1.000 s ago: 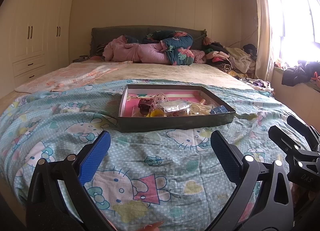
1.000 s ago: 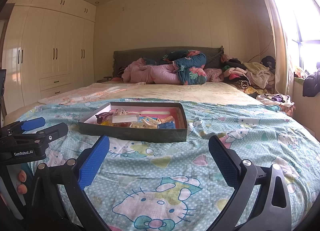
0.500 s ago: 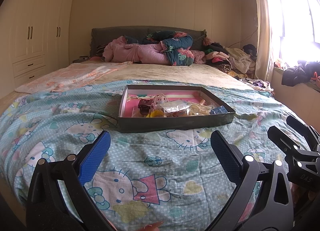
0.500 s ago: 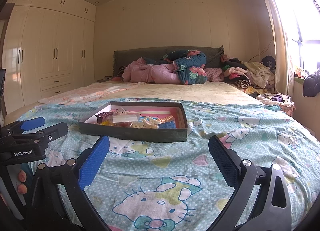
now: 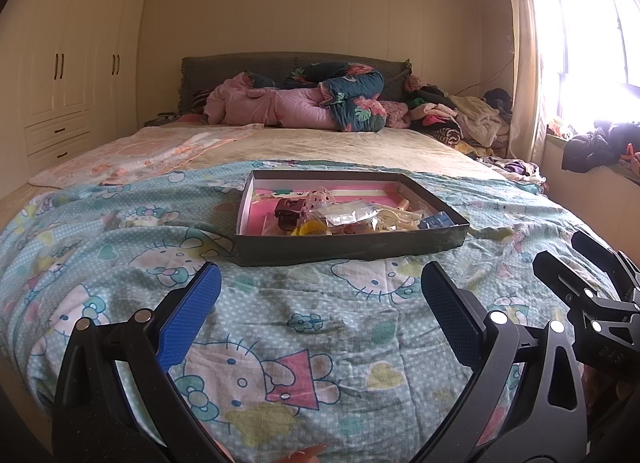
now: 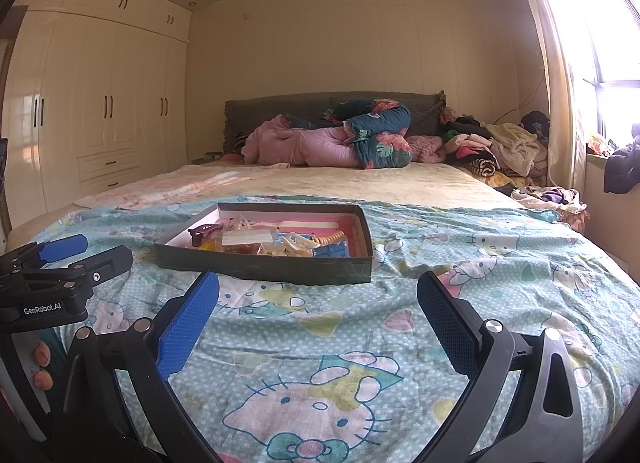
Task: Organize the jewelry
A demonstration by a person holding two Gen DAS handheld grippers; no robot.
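Observation:
A shallow dark box (image 5: 352, 249) with a pink lining lies on the Hello Kitty bedspread; it also shows in the right wrist view (image 6: 280, 265). It holds a jumble of jewelry and hair pieces: a dark red claw clip (image 5: 289, 210), clear packets (image 5: 348, 217), cream clips (image 6: 294, 249) and a blue card (image 5: 436, 221). My left gripper (image 5: 320, 295) is open and empty, a little short of the box's near wall. My right gripper (image 6: 318, 299) is open and empty, also just short of the box.
The bedspread (image 5: 280, 323) covers the near half of the bed. Pink and floral quilts (image 5: 312, 103) are piled at the headboard, clothes (image 5: 460, 119) at the right. White wardrobes (image 6: 100, 123) line the left wall. A window ledge (image 5: 600, 171) runs along the right.

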